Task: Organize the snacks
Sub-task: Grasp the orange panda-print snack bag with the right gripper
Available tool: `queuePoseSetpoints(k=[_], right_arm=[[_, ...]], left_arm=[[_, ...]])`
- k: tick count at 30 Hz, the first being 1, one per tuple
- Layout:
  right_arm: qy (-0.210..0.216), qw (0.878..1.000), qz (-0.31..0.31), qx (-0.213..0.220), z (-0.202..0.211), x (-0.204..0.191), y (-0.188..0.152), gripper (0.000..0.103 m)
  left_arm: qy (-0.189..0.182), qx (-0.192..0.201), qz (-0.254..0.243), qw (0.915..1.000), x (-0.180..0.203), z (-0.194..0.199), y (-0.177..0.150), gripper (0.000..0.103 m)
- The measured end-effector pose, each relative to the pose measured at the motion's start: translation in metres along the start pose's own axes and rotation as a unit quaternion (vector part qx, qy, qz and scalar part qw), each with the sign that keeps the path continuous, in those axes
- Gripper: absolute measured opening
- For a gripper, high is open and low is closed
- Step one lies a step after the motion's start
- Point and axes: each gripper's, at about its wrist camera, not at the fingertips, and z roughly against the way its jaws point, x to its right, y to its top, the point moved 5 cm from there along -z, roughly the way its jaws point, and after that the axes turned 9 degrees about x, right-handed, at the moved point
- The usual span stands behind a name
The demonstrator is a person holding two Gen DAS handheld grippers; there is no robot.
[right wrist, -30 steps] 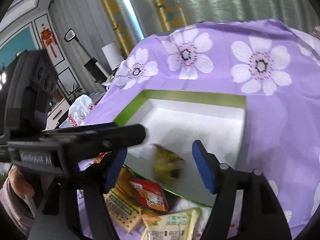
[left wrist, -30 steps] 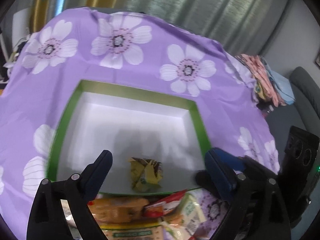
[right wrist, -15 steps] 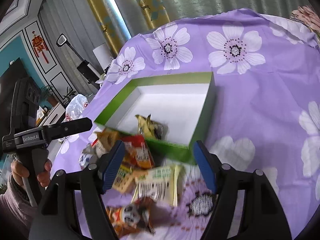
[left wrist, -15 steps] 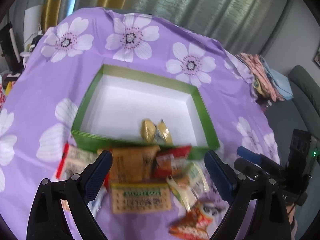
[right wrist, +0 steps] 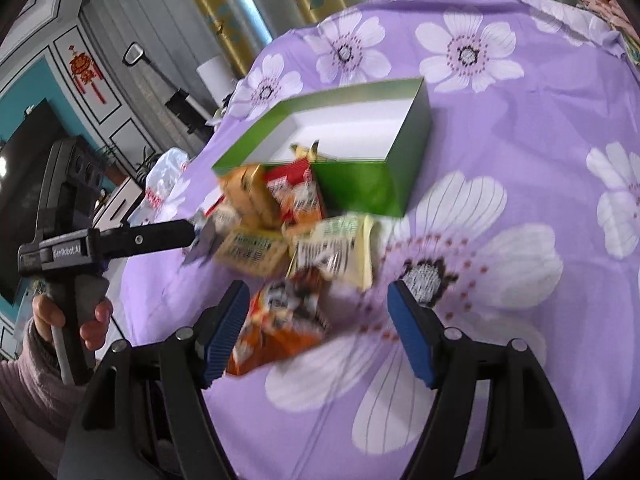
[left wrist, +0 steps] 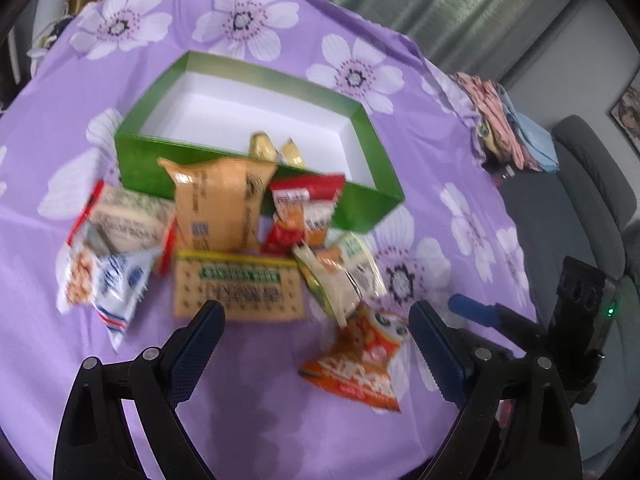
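- Left claw hangs spread and empty above the bench's near edge; right claw is spread too, nothing pinched, the orange snack bag lying below its gap.
- Purple flowered cloth covers the bench.
- Green box sits mid-bench, with two small wrapped snacks inside.
- Snack packets lie heaped against its near wall: tan bag, cracker pack, red packet.
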Motion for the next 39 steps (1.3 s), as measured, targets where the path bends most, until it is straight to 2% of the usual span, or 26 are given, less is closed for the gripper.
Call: queuePoseSetpoints(k=[12,19,27,28,30,33,36,39], right_arm=[[0.015,0.999,0.025,-0.026,-0.019,-0.005,-0.027,0.072],[0.051,0.998,0.018,-0.028,-0.031,-0.009,-0.029,0.072],[0.085,0.996,0.018,-0.030,-0.042,-0.019,-0.029,0.071],[0.088,0.995,0.019,-0.032,-0.043,-0.020,-0.029,0.069],[0.094,0.995,0.021,-0.035,-0.044,-0.023,-0.031,0.058],[0.084,0.995,0.029,-0.046,-0.047,-0.025,-0.033,0.045],[0.068,0.995,0.031,-0.058,-0.051,-0.024,-0.040,0.038],[0.064,0.996,0.030,-0.052,-0.049,-0.022,-0.041,0.037]], left_arm=[[-0.034,-0.057,0.057,0.9962,0.003,-0.013,-0.044,0.093],[-0.062,-0.078,0.084,0.9914,0.010,-0.027,-0.050,0.093],[-0.067,-0.084,0.087,0.9904,0.013,-0.038,-0.049,0.093],[-0.066,-0.083,0.088,0.9904,0.013,-0.039,-0.049,0.091],[-0.067,-0.085,0.090,0.9901,0.011,-0.040,-0.049,0.084],[-0.069,-0.089,0.092,0.9894,0.009,-0.042,-0.051,0.067],[-0.067,-0.093,0.086,0.9896,0.008,-0.043,-0.054,0.059],[-0.066,-0.087,0.086,0.9903,0.007,-0.041,-0.053,0.053]])
